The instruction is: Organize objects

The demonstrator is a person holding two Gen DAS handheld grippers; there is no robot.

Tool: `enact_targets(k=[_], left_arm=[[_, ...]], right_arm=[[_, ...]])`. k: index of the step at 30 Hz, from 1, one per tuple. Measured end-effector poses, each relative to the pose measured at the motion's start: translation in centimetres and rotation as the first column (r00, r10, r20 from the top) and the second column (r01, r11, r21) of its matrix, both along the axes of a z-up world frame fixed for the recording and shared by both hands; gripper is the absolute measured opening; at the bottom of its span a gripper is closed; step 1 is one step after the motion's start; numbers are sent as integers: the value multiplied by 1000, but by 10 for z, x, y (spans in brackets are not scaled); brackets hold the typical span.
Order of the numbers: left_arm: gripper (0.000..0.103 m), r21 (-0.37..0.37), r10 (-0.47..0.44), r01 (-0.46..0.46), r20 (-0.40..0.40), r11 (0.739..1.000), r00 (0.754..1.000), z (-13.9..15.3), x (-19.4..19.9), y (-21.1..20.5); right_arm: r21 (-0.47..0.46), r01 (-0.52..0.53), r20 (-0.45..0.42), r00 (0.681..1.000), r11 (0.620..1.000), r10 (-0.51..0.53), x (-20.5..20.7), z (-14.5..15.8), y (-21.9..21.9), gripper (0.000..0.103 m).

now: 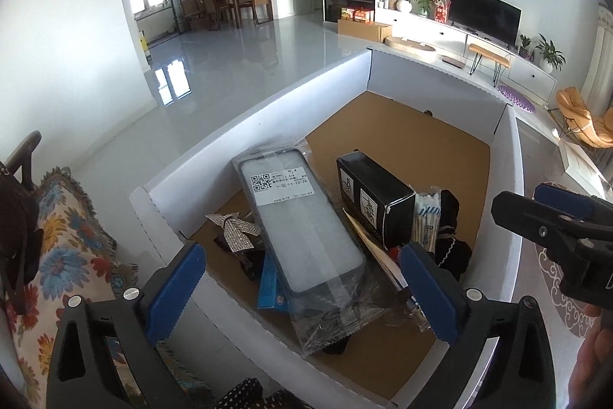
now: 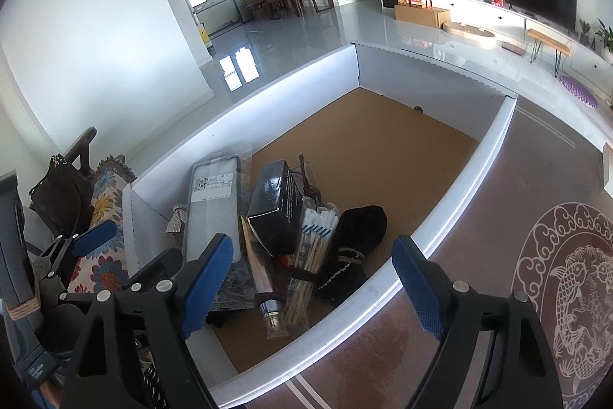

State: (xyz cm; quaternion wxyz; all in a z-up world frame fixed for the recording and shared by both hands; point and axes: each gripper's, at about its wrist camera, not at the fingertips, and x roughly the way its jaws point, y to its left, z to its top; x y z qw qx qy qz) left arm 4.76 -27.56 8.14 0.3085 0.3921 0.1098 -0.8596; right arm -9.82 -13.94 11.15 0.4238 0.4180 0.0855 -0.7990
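Note:
A white-walled box with a brown cardboard floor (image 1: 421,140) (image 2: 383,140) holds a bagged phone case with a white label (image 1: 302,217) (image 2: 214,206), a black carton (image 1: 373,196) (image 2: 277,206), a pack of cotton swabs (image 1: 425,217) (image 2: 314,240), black fabric (image 1: 452,236) (image 2: 356,236), a glittery bow (image 1: 235,229) and a blue card (image 1: 270,288). My left gripper (image 1: 302,290) is open and empty above the box's near end. My right gripper (image 2: 312,282) is open and empty above the swabs and fabric; it also shows in the left wrist view (image 1: 555,229).
A floral cushion (image 1: 57,255) and a dark bag (image 2: 61,194) sit to the left of the box. A brown surface with a fish pattern (image 2: 567,286) lies to the right. The far half of the box floor is bare.

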Motion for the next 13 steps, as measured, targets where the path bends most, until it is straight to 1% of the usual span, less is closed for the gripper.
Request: enact_targets(k=[9, 13], left_arm=[[103, -18, 6, -6, -8, 1000, 1000, -5, 3, 4], [103, -52, 8, -9, -10, 999, 1000, -3, 5, 9]], right_arm=[[12, 6, 6, 1000, 1000, -6, -1, -9, -6, 86], [4, 5, 2, 1000, 1000, -5, 1, -9, -7, 86]])
